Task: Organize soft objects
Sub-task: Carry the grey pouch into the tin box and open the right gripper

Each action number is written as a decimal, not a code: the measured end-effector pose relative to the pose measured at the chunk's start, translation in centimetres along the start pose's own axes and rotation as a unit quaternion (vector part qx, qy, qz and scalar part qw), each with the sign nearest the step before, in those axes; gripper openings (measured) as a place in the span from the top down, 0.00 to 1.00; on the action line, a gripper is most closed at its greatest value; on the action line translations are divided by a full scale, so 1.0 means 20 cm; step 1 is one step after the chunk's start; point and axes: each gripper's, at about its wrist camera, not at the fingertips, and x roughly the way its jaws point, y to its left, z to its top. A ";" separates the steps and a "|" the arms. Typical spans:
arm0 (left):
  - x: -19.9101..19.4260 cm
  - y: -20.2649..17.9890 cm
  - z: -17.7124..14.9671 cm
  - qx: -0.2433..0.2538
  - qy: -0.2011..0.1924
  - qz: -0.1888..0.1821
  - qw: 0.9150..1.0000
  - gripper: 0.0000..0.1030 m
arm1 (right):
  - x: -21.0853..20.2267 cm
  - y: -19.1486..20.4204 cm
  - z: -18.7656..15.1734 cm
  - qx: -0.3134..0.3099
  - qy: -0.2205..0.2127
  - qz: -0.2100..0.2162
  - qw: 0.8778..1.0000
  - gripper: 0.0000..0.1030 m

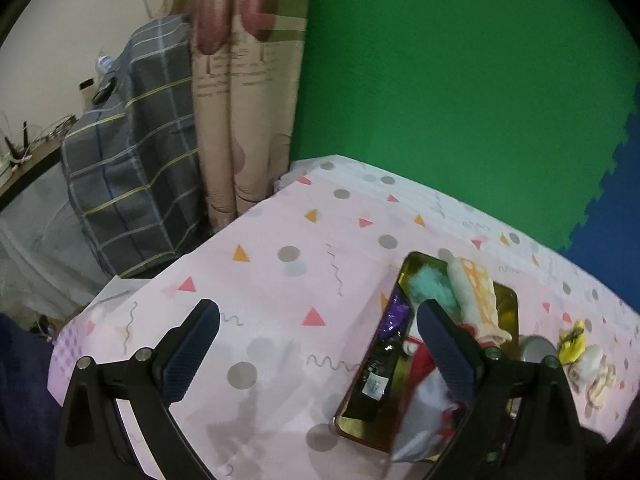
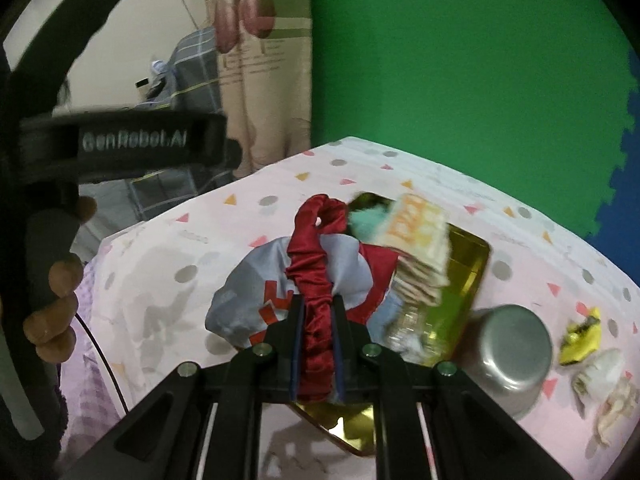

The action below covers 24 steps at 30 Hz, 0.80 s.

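A gold tray [image 1: 506, 300] [image 2: 468, 264] on the patterned table holds soft things: a teal fluffy piece [image 1: 430, 282], a purple item [image 1: 394, 316], a folded orange-and-white cloth [image 2: 418, 248] and a grey-and-red cloth [image 2: 248, 292]. My right gripper [image 2: 316, 312] is shut on a dark red satin scrunchie [image 2: 314, 248] and holds it above the tray's near end. My left gripper [image 1: 316, 320] is open and empty, above the table just left of the tray. A yellow item [image 2: 582, 338] and a white-cream bundle [image 2: 604, 384] lie on the table to the right.
An upturned steel bowl [image 2: 508, 352] stands right of the tray. The pink tablecloth [image 1: 280, 240] covers the table; its left edge drops off near a plaid-covered object [image 1: 132, 152] and a curtain [image 1: 244, 92]. A green wall is behind.
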 end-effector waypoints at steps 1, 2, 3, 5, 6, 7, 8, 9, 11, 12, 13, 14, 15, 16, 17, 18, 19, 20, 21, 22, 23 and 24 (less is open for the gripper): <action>0.00 0.01 0.00 -0.003 0.000 -0.001 1.000 0.05 | 0.02 0.02 0.00 -0.003 0.003 0.005 1.000 0.88; -0.01 0.02 0.01 -0.005 0.000 -0.002 1.000 0.05 | 0.04 0.04 0.01 -0.003 0.005 0.008 1.000 0.88; -0.01 0.03 0.01 -0.007 -0.001 -0.003 1.000 0.05 | 0.06 0.06 0.01 -0.003 0.009 0.011 1.000 0.88; -0.01 0.04 0.01 -0.009 -0.001 -0.004 1.000 0.05 | 0.12 0.08 0.00 -0.008 0.018 0.013 1.000 0.88; 0.00 0.03 0.01 -0.009 0.001 -0.005 1.000 0.05 | 0.14 0.09 -0.01 -0.011 0.022 0.013 1.000 0.88; 0.00 0.03 0.01 -0.009 0.002 -0.006 1.000 0.05 | 0.16 0.10 -0.02 -0.012 0.027 0.012 0.999 0.88; 0.01 0.02 0.01 -0.006 0.004 -0.007 1.000 0.05 | 0.19 0.10 -0.03 -0.013 0.033 0.010 0.999 0.88; 0.01 0.01 0.00 -0.004 0.007 -0.008 1.000 0.05 | 0.22 0.10 -0.04 -0.013 0.039 0.007 0.999 0.88; 0.02 -0.01 -0.01 0.004 0.009 -0.012 1.000 0.05 | 0.25 0.08 -0.05 -0.009 0.046 0.003 0.999 0.88; 0.03 -0.02 -0.01 0.007 0.011 -0.013 1.000 0.05 | 0.27 0.07 -0.05 -0.007 0.049 0.002 0.999 0.88; 0.03 -0.02 -0.01 0.010 0.012 -0.014 1.000 0.05 | 0.28 0.06 -0.06 -0.005 0.053 0.000 0.999 0.88; 0.04 -0.04 -0.02 0.014 0.012 -0.015 1.000 0.05 | 0.29 0.05 -0.06 -0.004 0.056 0.000 0.998 0.88; 0.04 -0.04 -0.02 0.015 0.013 -0.015 1.000 0.05 | 0.30 0.05 -0.06 -0.004 0.060 0.001 0.998 0.87; 0.04 -0.04 -0.02 0.015 0.014 -0.015 1.000 0.05 | 0.31 0.04 -0.07 -0.004 0.063 0.001 0.998 0.85; 0.05 -0.04 -0.03 0.014 0.016 -0.017 1.000 0.05 | 0.31 0.04 -0.07 -0.006 0.065 0.001 0.998 0.85; 0.05 -0.05 -0.02 0.013 0.018 -0.020 1.000 0.05 | 0.32 0.05 -0.07 -0.009 0.068 0.003 0.998 0.85; 0.06 -0.05 -0.03 0.011 0.020 -0.021 1.000 0.05 | 0.32 0.05 -0.07 -0.012 0.068 0.006 0.998 0.82; 0.06 -0.05 -0.03 0.010 0.023 -0.024 0.999 0.05 | 0.32 0.05 -0.07 -0.013 0.065 0.004 0.998 0.81; 0.06 -0.05 -0.03 0.010 0.024 -0.025 0.999 0.05 | 0.31 0.05 -0.07 -0.014 0.062 0.003 0.998 0.77; 0.07 -0.05 -0.03 0.008 0.026 -0.025 0.999 0.05 | 0.30 0.05 -0.07 -0.011 0.061 0.006 0.998 0.72; 0.07 -0.05 -0.03 0.007 0.027 -0.024 0.999 0.05 | 0.29 0.05 -0.06 -0.008 0.060 0.011 0.998 0.70; 0.07 -0.06 -0.04 0.007 0.027 -0.023 0.999 0.05 | 0.28 0.04 -0.06 -0.007 0.057 0.013 0.998 0.66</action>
